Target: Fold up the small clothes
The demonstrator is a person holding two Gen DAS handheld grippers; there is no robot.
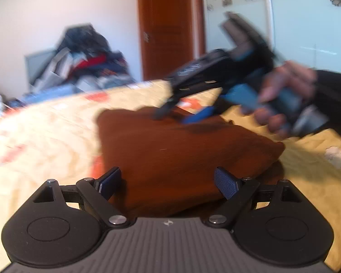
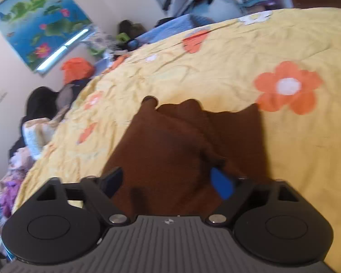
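A small brown garment [image 1: 177, 154] lies folded into a rough rectangle on the yellow flowered bedspread [image 1: 45, 136]. My left gripper [image 1: 168, 183] is open at its near edge, fingers spread over the cloth and holding nothing. My right gripper [image 1: 177, 116] shows blurred in the left wrist view, open and hovering just above the garment's far edge. In the right wrist view the right gripper [image 2: 168, 184] is open over the brown garment [image 2: 170, 150], whose far edge shows bunched folds.
A pile of mixed clothes [image 1: 86, 56] is heaped beyond the bed near a brown door [image 1: 168, 27]. More clothes [image 2: 34, 122] lie along the bed's left side under a pond poster [image 2: 38, 22]. The bedspread [image 2: 307, 147] stretches to the right.
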